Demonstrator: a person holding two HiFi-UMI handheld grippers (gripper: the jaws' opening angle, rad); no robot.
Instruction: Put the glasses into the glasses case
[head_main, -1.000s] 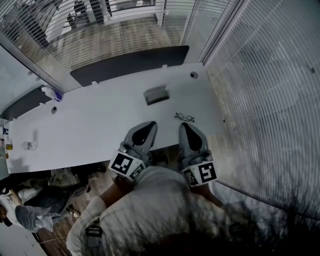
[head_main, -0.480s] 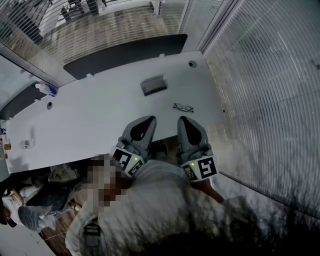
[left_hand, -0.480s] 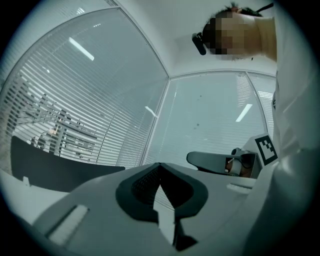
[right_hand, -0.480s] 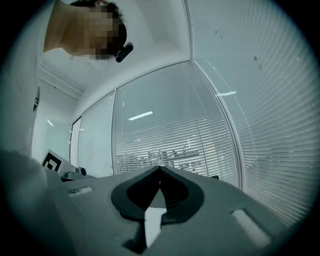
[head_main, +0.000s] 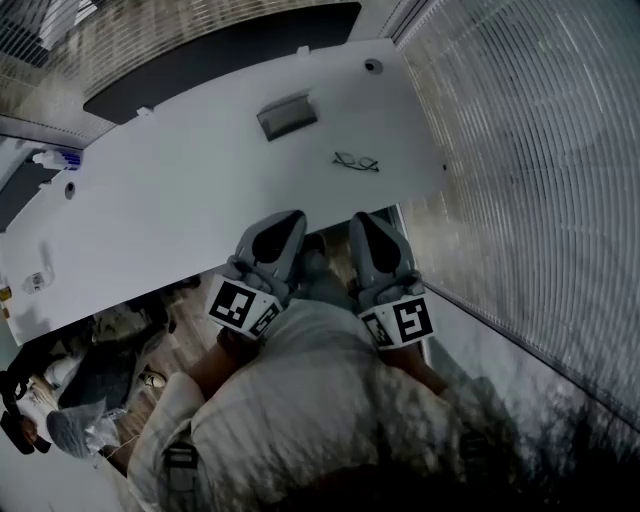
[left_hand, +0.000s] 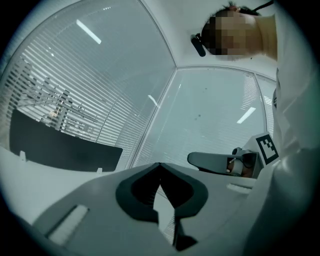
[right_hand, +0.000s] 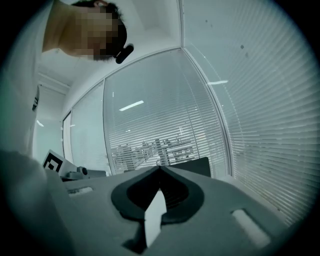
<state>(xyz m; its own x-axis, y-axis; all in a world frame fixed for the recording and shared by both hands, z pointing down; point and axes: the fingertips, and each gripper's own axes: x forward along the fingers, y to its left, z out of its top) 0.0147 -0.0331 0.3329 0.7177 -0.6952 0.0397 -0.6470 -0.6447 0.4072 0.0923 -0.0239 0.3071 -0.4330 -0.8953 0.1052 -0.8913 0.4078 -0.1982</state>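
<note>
While the left gripper (head_main: 291, 218) and right gripper (head_main: 364, 218) are held side by side at the near edge of the white bench (head_main: 180, 220), both sets of fingers are clenched together on nothing. The glasses (head_main: 356, 162) lie on the bench well beyond the right gripper. The grey glasses case (head_main: 287, 115) sits further back.

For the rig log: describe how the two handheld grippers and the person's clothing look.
The left gripper and the right gripper are smooth grey shells that taper to a point, each with a dark teardrop-shaped recess on top. At the rear sit the left marker cube and the right marker cube, white with black square markers. No cables show. The person wears a light top.
</note>
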